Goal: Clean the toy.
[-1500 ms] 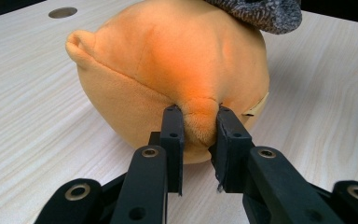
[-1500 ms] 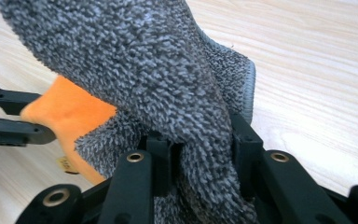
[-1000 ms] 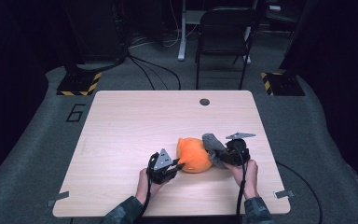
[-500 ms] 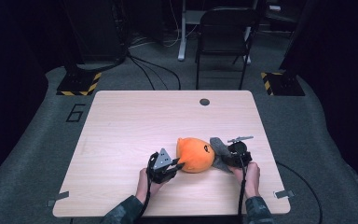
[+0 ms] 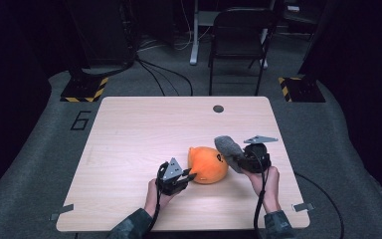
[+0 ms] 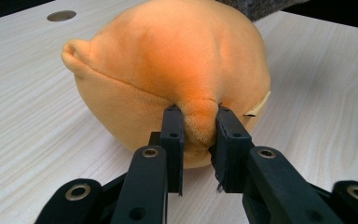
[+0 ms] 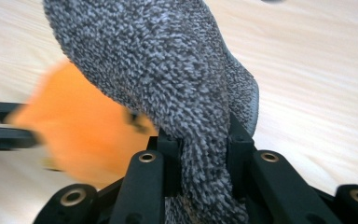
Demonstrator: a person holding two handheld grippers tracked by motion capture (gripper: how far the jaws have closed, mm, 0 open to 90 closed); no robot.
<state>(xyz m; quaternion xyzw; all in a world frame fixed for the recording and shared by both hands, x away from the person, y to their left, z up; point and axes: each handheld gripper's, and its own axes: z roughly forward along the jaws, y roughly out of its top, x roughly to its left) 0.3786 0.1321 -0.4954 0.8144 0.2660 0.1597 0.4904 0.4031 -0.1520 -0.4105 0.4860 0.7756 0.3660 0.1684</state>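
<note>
Left gripper (image 6: pixel 196 140) clamped on orange plush (image 5: pixel 208 164); right gripper (image 7: pixel 204 154), jaws just closing, clamped on grey fuzzy cover (image 7: pixel 168 74), lifted off table (image 5: pixel 129 129).

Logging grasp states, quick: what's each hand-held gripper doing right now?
Left hand-held gripper: shut on orange plush toy.
Right hand-held gripper: shut on grey fuzzy cloth.

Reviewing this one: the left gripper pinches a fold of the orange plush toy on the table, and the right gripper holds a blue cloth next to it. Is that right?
Not quite. The cloth in the right gripper is grey and nubby, not blue, as the right gripper view shows. The rest stands: the left gripper pinches a fold of the orange plush toy on the table.
</note>
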